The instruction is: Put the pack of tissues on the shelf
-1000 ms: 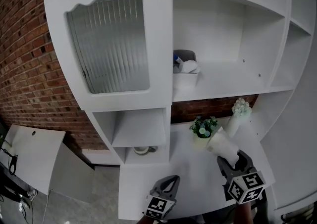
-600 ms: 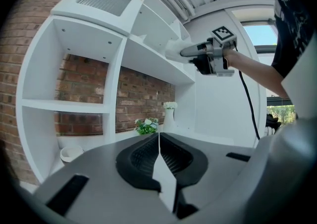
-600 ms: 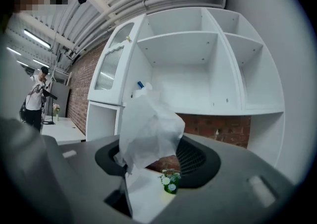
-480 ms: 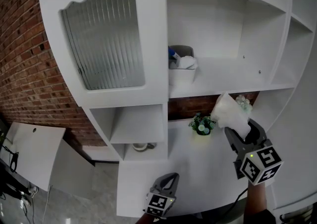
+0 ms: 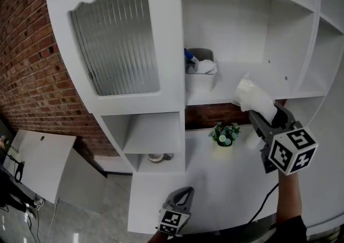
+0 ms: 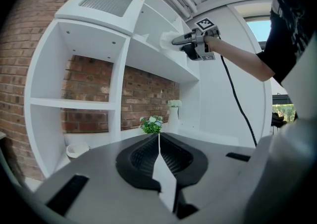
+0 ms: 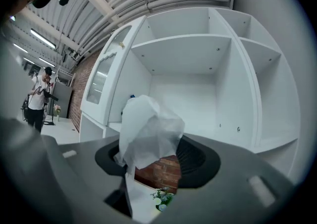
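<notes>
Bulging from the ridged black jaws of the right gripper point(image 5: 260, 114), one crinkled white pack of tissues point(image 5: 251, 97) is clamped centre right, before the smooth shelf point(image 5: 226, 83); the jaws of the left gripper point(image 5: 181, 198) are pressed together

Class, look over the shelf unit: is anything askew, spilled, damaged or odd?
Nothing is spilled or broken. Only the pack of tissues looks crumpled, pinched in the right gripper and not yet on the shelf.
</notes>
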`<action>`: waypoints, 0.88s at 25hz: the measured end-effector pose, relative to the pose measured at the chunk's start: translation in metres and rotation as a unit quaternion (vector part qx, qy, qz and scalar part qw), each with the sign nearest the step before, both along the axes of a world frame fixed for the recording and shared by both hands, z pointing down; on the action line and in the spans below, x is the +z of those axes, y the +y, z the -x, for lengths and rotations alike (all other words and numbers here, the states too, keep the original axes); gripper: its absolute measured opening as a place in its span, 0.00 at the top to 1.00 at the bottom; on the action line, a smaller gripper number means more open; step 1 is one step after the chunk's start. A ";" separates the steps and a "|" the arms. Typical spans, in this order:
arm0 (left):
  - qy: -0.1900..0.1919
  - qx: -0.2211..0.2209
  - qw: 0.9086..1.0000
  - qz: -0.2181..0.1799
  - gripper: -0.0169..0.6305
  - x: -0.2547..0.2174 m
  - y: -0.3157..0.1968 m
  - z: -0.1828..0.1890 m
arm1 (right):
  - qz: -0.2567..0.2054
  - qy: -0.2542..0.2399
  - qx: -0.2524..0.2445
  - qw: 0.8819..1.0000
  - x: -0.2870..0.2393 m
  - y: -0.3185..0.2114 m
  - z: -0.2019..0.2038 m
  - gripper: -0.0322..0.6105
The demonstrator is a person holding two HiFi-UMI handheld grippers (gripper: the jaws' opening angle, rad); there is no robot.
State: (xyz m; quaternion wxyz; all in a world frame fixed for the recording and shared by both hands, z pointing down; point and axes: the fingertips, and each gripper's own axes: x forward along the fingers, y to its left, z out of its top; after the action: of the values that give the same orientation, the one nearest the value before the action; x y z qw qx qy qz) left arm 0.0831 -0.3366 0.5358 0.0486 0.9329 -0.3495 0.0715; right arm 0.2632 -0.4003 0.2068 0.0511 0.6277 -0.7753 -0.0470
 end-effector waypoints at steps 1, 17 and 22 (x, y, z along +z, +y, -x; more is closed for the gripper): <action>0.001 -0.002 1.000 -0.001 0.95 0.000 -0.001 0.001 | 0.003 -0.003 0.000 1.000 -0.002 -0.006 -0.002 0.58; 0.000 -0.040 0.999 0.007 0.95 -0.006 -0.009 0.011 | 0.059 0.037 0.003 0.998 -0.017 -0.074 -0.020 0.58; -0.004 -0.051 0.999 0.006 0.95 -0.005 -0.010 0.016 | 0.079 0.057 -0.002 0.995 -0.015 -0.092 -0.016 0.57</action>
State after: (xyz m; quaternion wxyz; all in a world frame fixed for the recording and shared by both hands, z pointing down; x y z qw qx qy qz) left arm 0.0673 -0.3470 0.5307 0.0560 0.9135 -0.3960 0.0747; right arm 0.2789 -0.4925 0.1916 0.1442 0.6165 -0.7737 -0.0217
